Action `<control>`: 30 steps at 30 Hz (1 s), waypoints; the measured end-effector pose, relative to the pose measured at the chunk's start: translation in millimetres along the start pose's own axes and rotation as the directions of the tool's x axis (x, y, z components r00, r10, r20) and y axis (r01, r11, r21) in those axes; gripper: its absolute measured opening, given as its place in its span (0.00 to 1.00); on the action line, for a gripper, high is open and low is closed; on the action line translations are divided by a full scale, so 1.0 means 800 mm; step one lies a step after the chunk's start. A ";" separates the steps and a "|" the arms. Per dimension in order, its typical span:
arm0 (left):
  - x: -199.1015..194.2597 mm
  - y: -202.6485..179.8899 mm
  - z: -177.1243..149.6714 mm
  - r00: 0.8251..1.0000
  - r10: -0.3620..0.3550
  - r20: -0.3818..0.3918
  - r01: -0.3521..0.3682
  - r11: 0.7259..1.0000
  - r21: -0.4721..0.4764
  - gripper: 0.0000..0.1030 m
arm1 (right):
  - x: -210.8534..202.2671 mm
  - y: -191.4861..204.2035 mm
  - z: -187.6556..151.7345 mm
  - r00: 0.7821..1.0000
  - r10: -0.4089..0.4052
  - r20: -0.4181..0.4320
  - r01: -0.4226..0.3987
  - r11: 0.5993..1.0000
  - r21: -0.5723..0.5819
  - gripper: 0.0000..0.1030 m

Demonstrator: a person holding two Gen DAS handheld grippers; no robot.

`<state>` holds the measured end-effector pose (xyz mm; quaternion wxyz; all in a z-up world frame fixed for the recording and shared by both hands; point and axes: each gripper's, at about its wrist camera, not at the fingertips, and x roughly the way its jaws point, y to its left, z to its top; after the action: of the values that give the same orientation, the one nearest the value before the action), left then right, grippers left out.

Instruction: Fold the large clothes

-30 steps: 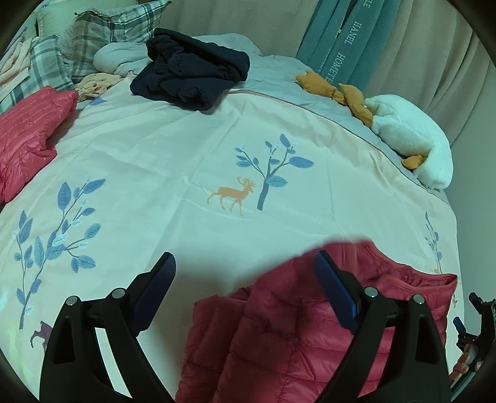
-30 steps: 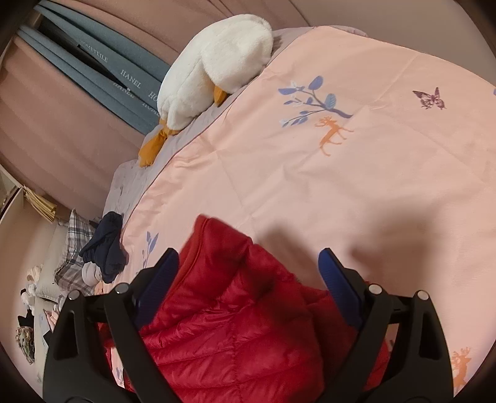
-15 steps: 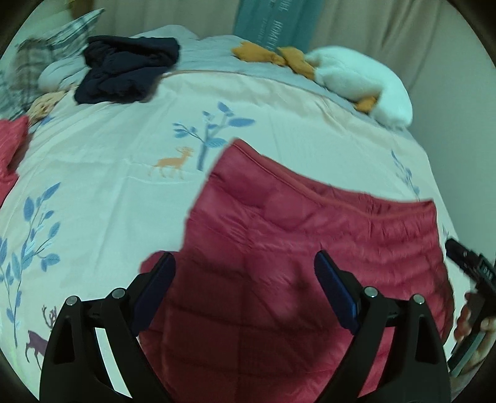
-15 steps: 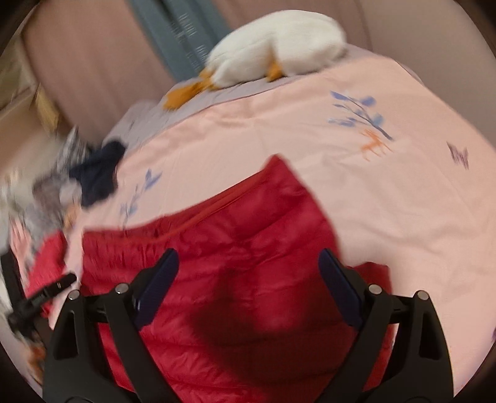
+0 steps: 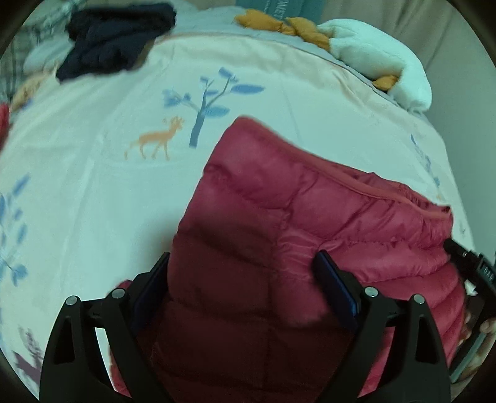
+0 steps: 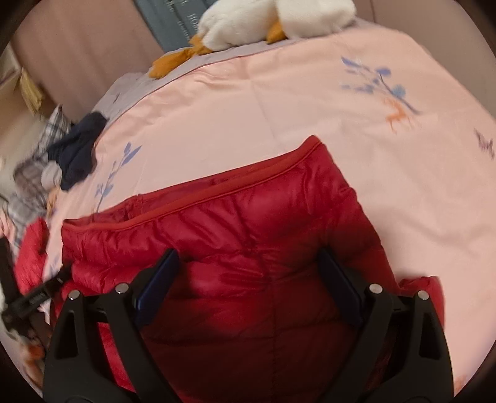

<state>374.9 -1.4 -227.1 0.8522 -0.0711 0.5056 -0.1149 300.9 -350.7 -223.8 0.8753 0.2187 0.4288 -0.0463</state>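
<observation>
Red quilted down jacket point(image 5: 279, 235), lying on the pink printed bedspread point(image 5: 93, 186) near the bed's near edge, below both cameras. A piped zipper edge forms its far border, and the long axis follows that edge, parallel to the near edge of the bed; in the left wrist view one corner point(image 5: 245, 124) points toward the deer-and-tree print point(image 5: 186, 124) in the middle of the spread, and in the right wrist view the matching corner point(image 6: 313, 142) points toward the far side of the bed. Which end is collar or hem cannot be told. Left gripper point(image 5: 245, 288): fingers spread wide over the jacket, quilted fabric filling the gap between them; no grasp is visible. Right gripper point(image 6: 251, 285): likewise spread wide over the jacket, clasping nothing that can be seen. At the right border of the left wrist view, the other gripper body with a hand point(image 5: 483, 328) on it sits against the jacket's end. Surroundings: a crumpled navy garment point(image 5: 114, 40) toward the far left corner of the bed, well apart from the jacket; a white plush toy with orange feet point(image 6: 272, 21) along the far edge, before teal curtains point(image 6: 173, 18); a second red quilted piece point(image 6: 31, 257) at the left edge, beside plaid pillows point(image 6: 49, 130). The bedspread between the jacket and these items is bare.
</observation>
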 end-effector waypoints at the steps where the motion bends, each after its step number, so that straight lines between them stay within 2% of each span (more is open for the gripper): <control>1: 0.002 0.005 -0.001 1.000 -0.013 0.004 0.013 1.000 -0.021 0.91 | 0.001 -0.001 0.000 1.000 0.005 -0.001 -0.005 1.000 0.004 0.90; 5: -0.003 0.000 -0.002 1.000 0.007 0.030 -0.006 1.000 -0.013 0.91 | 0.000 -0.002 0.001 1.000 0.009 0.006 -0.010 1.000 0.013 0.90; 8: -0.024 -0.003 -0.007 0.996 0.032 0.087 -0.031 0.999 -0.007 0.91 | -0.010 -0.008 0.002 0.999 0.014 0.042 -0.016 0.999 0.048 0.90; 14: -0.081 -0.009 -0.021 0.982 0.037 0.183 -0.048 0.997 0.054 0.91 | -0.061 -0.023 -0.003 0.987 -0.033 0.155 0.021 0.997 0.079 0.90; 16: -0.099 -0.015 -0.031 0.978 0.019 0.209 -0.037 0.996 0.080 0.91 | -0.079 -0.027 -0.010 0.985 -0.025 0.170 0.013 0.998 0.069 0.90; 21: -0.125 -0.037 -0.067 0.973 -0.029 0.228 -0.003 0.990 0.139 0.91 | -0.119 -0.017 -0.046 0.980 -0.004 0.200 0.013 0.999 -0.044 0.90; 23: -0.130 -0.045 -0.085 0.970 -0.040 0.239 0.002 0.988 0.157 0.91 | -0.130 -0.007 -0.066 0.976 -0.018 0.217 0.042 0.993 -0.107 0.90; 26: -0.128 -0.054 -0.107 0.968 -0.045 0.247 -0.001 0.983 0.184 0.91 | -0.135 0.010 -0.096 0.975 -0.014 0.222 0.060 0.978 -0.200 0.90; 30: -0.107 -0.062 -0.125 0.976 -0.028 0.217 -0.018 0.978 0.208 0.91 | -0.122 0.029 -0.129 0.976 -0.064 0.210 0.127 0.944 -0.306 0.90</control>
<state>241.2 -26.5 -190.7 0.9051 0.0054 0.3935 -0.1608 170.8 -296.4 -196.0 0.9339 0.0484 0.3520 -0.0407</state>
